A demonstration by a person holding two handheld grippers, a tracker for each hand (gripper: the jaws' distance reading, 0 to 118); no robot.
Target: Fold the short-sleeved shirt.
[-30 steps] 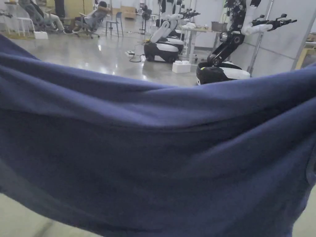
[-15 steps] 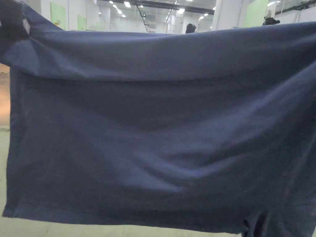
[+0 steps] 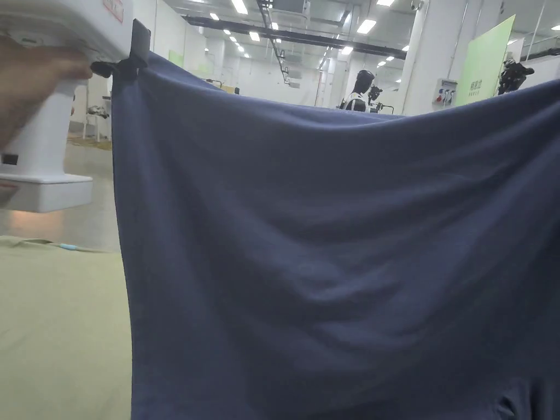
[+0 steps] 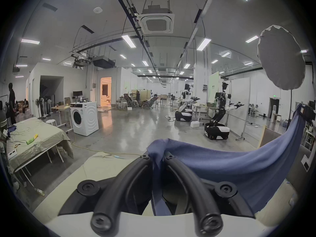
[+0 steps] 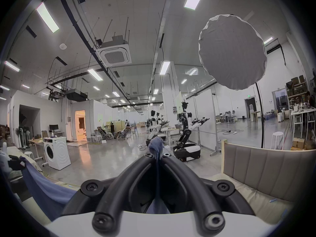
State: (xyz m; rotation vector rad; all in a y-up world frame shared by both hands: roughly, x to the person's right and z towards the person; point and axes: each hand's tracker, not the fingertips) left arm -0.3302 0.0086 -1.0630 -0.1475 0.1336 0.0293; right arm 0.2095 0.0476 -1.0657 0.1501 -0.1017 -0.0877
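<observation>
Far left in the head view, a hand (image 3: 27, 82) wraps the white body of the left gripper (image 3: 127, 60), raised high. Its black jaws are pinched tight on the top left corner of the navy shirt (image 3: 339, 246). The left gripper view confirms it: both jaws closed together with a bunch of blue cloth squeezed between the tips (image 4: 156, 157).

From that corner the shirt hangs in the air as a wide sheet, left edge dropping straight down, top edge sagging slightly toward the middle and rising again to the right. Below and left of it lies the pale green table cover (image 3: 60, 328), not touching the cloth as far as can be seen.

On the right, the right gripper (image 5: 158, 152) has its jaws closed on the other top corner, a small tuft of blue fabric sticking out past the tips. In that view the cloth runs off to the left toward the other gripper. Beige padded panel (image 5: 266, 169) sits just right of it.
</observation>
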